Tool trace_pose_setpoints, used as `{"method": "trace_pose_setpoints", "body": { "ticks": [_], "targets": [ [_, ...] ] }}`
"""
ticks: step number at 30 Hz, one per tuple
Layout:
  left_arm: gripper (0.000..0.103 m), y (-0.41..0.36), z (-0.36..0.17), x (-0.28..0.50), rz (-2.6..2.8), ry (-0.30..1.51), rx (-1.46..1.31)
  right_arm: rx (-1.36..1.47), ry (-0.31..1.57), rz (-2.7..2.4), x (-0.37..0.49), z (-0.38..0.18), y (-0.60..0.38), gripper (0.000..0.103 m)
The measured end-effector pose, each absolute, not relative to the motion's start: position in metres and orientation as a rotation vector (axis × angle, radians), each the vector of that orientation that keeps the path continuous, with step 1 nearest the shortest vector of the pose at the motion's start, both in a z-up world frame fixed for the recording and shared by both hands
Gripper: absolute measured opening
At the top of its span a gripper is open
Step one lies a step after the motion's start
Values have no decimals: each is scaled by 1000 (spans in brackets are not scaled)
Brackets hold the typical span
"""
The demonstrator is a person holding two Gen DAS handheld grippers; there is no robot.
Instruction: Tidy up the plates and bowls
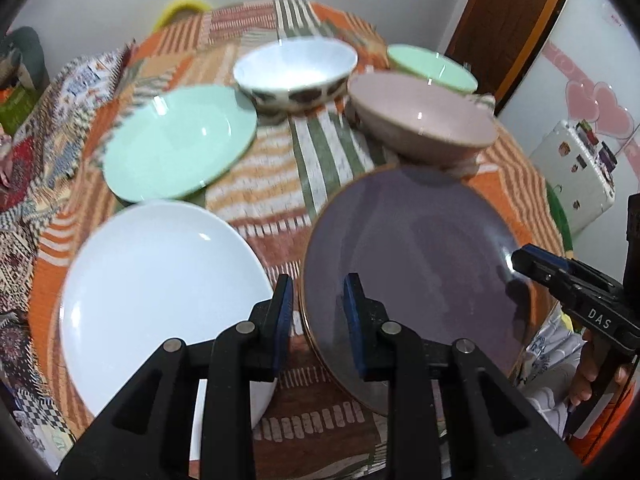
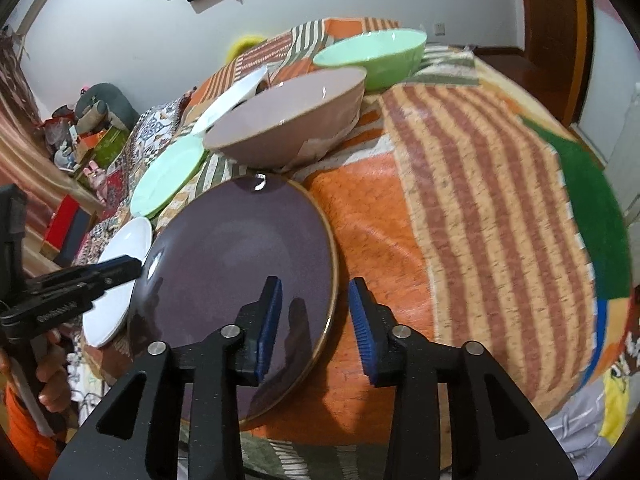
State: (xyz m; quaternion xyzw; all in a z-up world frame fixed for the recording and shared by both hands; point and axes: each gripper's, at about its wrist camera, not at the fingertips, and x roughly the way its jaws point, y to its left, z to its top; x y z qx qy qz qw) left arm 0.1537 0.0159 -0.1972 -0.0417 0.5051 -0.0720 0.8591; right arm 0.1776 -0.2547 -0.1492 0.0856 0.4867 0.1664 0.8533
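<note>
- The purple plate, gold-rimmed, lies flat on the patchwork cloth at the near part of the table; every place below is given from it.
- The left gripper straddles its left rim: one blue pad sits over the plate's face, the other outside the rim above the strip of cloth. The jaws stand narrowly apart; I cannot tell whether the pads press on the rim.
- The right gripper straddles its right rim in the same way, with a plain gap between the outer pad and the edge, so the jaws are spread and pinching nothing.
- Just left of it, across a narrow strip of cloth, lies the white plate, the rims close but apart.
- Beyond the white plate, to the far left, sits the green plate.
- At its far edge the pink bowl stands just beside the rim, leaving little room there.
- Past that are the white bowl with dark spots and the green bowl.
- To its right the cloth lies bare and wide, out to the table's rounded edge.
</note>
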Motion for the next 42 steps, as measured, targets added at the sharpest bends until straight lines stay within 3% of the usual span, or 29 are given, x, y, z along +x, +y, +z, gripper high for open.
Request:
{"method": "trace_pose_setpoints", "body": {
  "ticks": [4, 17, 23, 32, 42],
  "targets": [
    [27, 18, -176, 143, -149, 988, -71, 174, 984, 342, 174, -136, -260, 35],
    [58, 49, -114, 100, -70, 754, -66, 118, 835, 409, 165, -86, -231, 47],
    [62, 87, -104, 85, 3, 711, -97, 89, 792, 475, 163, -72, -203, 53],
    [68, 137, -116, 64, 91, 731, -98, 36, 778, 571, 164, -73, -151, 54],
    [70, 193, -173, 67, 144, 854, -201, -46, 870, 631, 183, -100, -91, 55]
  ]
}}
